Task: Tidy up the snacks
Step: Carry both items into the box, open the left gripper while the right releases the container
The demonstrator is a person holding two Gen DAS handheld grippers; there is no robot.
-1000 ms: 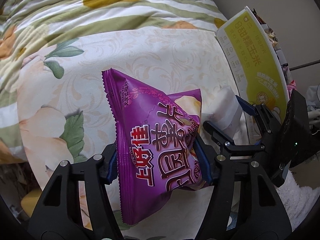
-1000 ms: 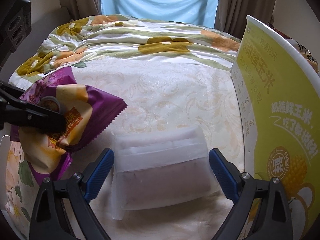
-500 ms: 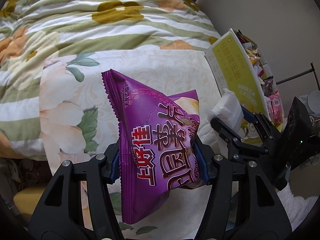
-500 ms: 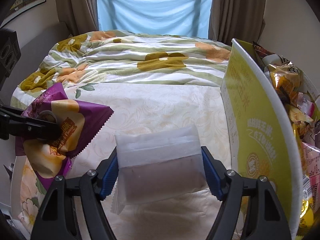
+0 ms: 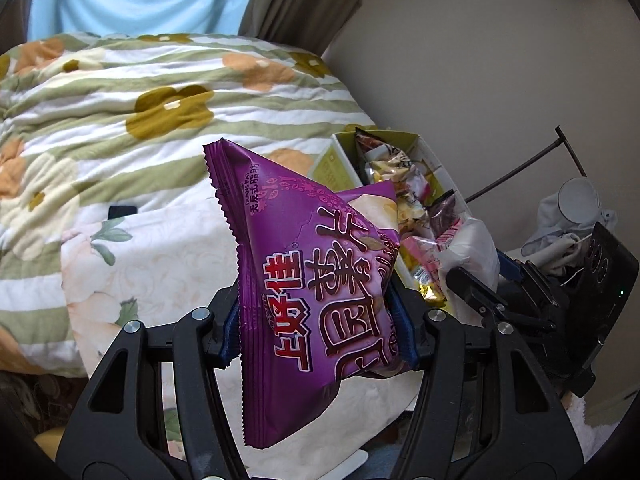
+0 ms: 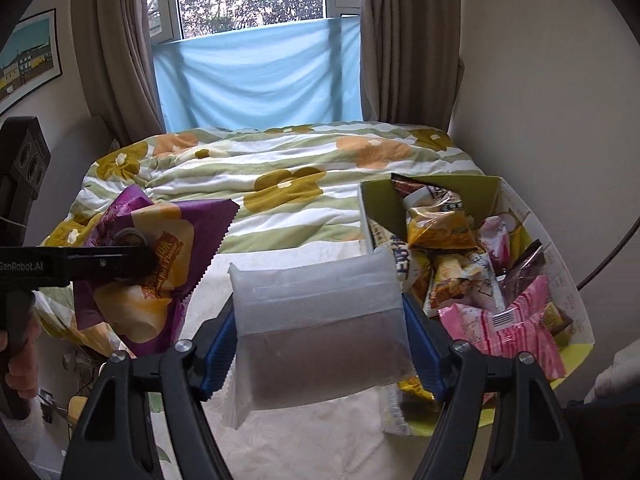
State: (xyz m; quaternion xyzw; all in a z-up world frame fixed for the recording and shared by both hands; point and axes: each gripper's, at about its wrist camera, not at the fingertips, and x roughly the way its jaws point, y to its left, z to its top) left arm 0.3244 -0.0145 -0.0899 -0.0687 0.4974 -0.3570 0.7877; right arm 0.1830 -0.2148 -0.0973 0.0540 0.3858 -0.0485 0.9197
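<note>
Left wrist: left tool [image 5: 316,334] clamps purple snack bag [image 5: 312,280]; right tool [image 6: 324,344] clamps translucent pack [image 6: 320,328].

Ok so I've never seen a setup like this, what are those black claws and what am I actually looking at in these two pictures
Each picture comes from a camera on a handheld two-finger clamp, looking along its fingers; a person holds one per hand. In the left view, the left gripper is shut on a purple snack bag. In the right view, the right gripper is shut on a frosted white packet. Both are raised above a bed with a floral quilt. On the right sits a yellow-green box already full of snacks.
</note>
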